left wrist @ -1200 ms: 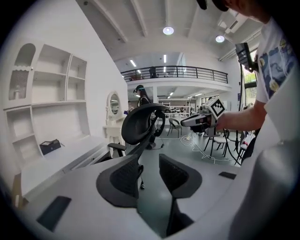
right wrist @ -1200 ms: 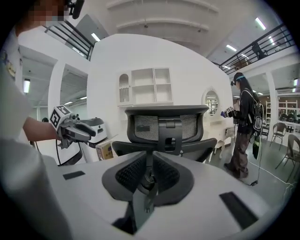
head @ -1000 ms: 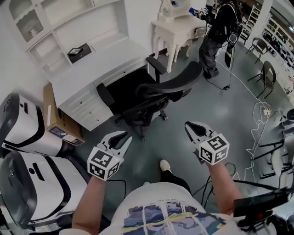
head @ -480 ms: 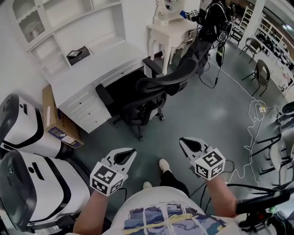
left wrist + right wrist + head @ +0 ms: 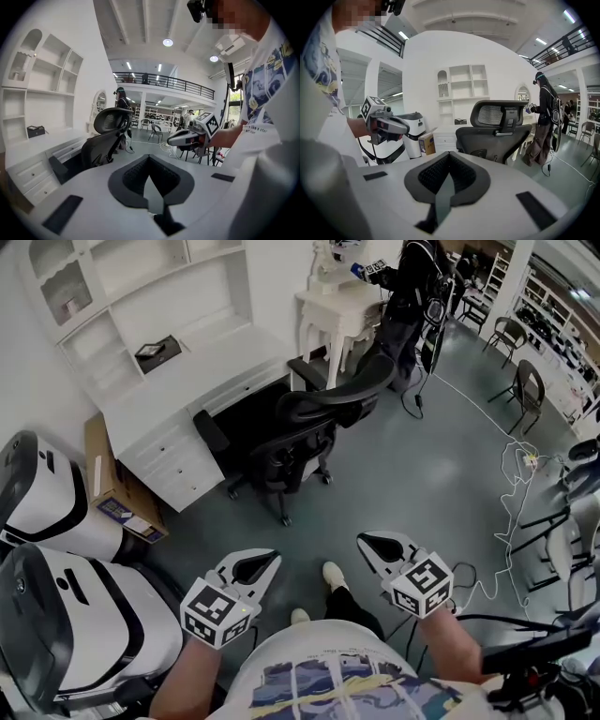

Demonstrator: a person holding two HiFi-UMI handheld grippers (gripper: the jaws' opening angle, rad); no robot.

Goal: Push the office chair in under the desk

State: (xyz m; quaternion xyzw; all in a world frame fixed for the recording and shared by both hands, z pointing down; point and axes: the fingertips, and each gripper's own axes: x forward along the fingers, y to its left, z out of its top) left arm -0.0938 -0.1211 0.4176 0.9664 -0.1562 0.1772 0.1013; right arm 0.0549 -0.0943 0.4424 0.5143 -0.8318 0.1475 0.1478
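The left gripper [image 5: 267,562] is closed, its jaws pressed together with nothing between them. The right gripper [image 5: 367,543] is closed and empty in the same way. The person holds both low in front of the body, well apart from the office chair [image 5: 309,432] and pointing toward it. I think shut jaws suit this task, because the chair needs a blunt push and not a grip.

The chair stands at the dark opening under the white bench [image 5: 202,367]. It is turned a little to one side, and its backrest faces the grippers. Its seat seems to be partly under the bench already, but how deep it is I cannot tell.

The floor [image 5: 422,465] between the chair and the grippers is bare, so there is free room to walk up behind the backrest. The sides are tighter. One armrest is near the drawers of the bench, and the other is near a small white table [image 5: 342,306]. Beyond the drawers, left of the chair, stands a cardboard box [image 5: 117,488]. Loose cables [image 5: 516,465] lie well to the right of the chair, out of the way.
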